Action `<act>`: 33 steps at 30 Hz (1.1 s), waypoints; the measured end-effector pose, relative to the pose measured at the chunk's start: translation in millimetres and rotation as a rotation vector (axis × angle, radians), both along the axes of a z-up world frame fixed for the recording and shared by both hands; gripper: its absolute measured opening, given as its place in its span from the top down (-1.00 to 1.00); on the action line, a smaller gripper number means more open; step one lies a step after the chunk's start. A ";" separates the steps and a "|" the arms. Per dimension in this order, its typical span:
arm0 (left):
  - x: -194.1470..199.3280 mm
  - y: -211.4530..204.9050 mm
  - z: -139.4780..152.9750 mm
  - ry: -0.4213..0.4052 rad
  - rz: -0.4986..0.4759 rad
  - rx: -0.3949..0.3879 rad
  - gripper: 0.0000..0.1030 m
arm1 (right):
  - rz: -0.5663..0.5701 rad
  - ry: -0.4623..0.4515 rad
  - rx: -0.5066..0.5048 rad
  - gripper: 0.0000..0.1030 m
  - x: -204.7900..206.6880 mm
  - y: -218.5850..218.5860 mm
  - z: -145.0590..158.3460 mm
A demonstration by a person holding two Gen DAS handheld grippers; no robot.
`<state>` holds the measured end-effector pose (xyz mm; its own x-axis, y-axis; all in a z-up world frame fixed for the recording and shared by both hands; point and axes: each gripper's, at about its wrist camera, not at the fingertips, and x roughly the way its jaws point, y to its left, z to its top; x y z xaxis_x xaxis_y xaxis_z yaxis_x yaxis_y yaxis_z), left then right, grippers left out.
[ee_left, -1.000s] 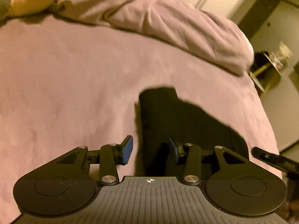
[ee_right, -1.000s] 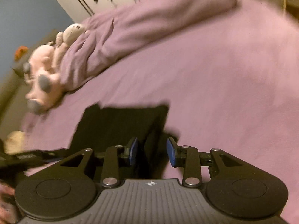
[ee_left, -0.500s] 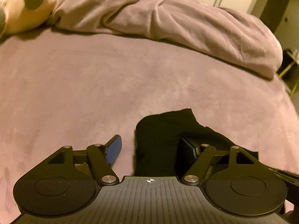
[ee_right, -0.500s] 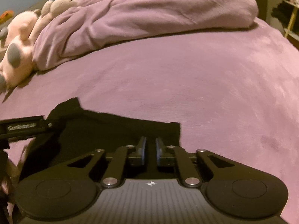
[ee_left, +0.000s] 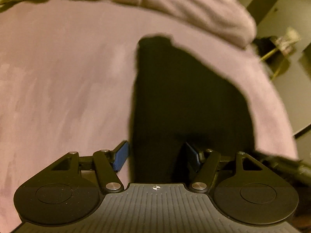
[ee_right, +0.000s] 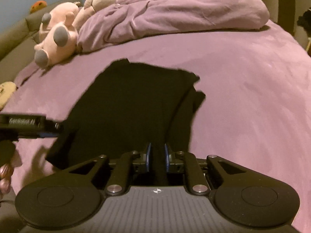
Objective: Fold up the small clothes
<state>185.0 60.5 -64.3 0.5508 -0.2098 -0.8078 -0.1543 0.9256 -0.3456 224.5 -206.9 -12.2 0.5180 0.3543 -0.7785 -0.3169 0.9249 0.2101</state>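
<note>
Black cloth (ee_right: 136,104) on purple bed (ee_right: 252,97), pinched by right gripper (ee_right: 157,157); left gripper (ee_left: 157,156) spread wide around its edge.

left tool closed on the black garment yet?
No. The left tool is wide open, its blue pads spread to either side of the black garment edge.

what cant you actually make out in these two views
- Black garment: its type and folds are lost in the dark fabric, both views.
- Left tool: wide open; near hem runs under its body.
- Right tool: narrow gap; grip on cloth unclear.
- Left view: background motion-blurred.
</note>
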 end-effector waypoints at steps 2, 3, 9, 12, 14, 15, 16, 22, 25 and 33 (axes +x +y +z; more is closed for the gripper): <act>-2.4 -7.4 -1.4 -0.019 -0.019 0.053 -0.37 | -0.018 -0.004 -0.012 0.75 -2.9 2.0 -0.6; -2.1 -11.2 0.8 -0.014 -0.022 0.079 -0.37 | -0.009 -0.012 -0.048 0.75 -2.4 7.2 -2.1; -12.1 -14.9 16.5 0.009 -0.005 0.089 -0.27 | 0.008 -0.047 -0.137 0.74 -7.2 20.3 -6.1; -20.4 -11.2 31.1 -0.047 0.013 0.084 -0.29 | -0.036 -0.050 -0.077 0.68 -8.5 19.6 16.2; -11.7 -11.6 36.2 -0.065 0.040 0.118 -0.29 | -0.017 -0.082 -0.037 0.66 -7.7 26.5 26.8; -5.2 -11.8 36.7 -0.070 0.056 0.125 -0.30 | -0.004 -0.085 -0.044 0.66 -6.2 32.9 28.0; 0.7 -11.6 36.0 -0.069 0.063 0.127 -0.30 | 0.008 -0.093 -0.058 0.65 -3.3 41.8 27.5; 30.9 -19.7 11.8 0.023 0.029 0.181 -0.44 | 0.037 -0.051 -0.125 0.63 16.1 74.4 -1.4; 34.8 -19.9 4.1 0.033 0.020 0.228 -0.75 | 0.075 -0.055 -0.160 0.62 17.5 74.9 -9.6; -13.1 -18.7 27.0 0.025 0.018 0.136 -0.63 | 0.053 -0.015 -0.129 0.16 -8.3 56.6 13.9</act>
<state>171.9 41.9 -37.3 0.5328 -0.0878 -0.8417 -0.1786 0.9605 -0.2133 216.2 -150.3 1.6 0.5134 0.2790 -0.8115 -0.3680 0.9259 0.0855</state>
